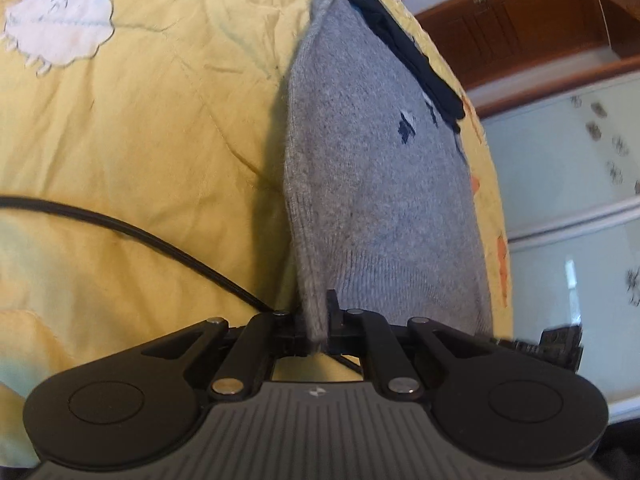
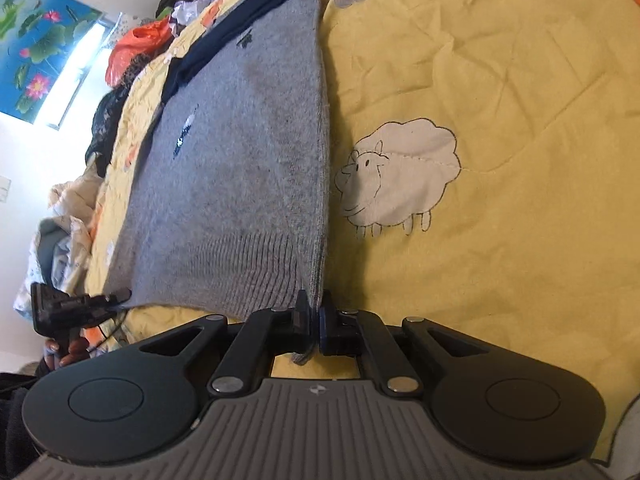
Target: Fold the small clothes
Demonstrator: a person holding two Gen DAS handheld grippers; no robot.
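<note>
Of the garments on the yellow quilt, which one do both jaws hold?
The grey knitted sweater, pinched at its ribbed hem by both grippers. The dark navy garment lies along its far edge, ungripped.

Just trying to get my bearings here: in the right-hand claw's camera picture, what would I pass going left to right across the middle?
Lotus-flower picture on the wall → pile of clothes → grey knitted sweater → sheep drawing → bare yellow quilt.
</note>
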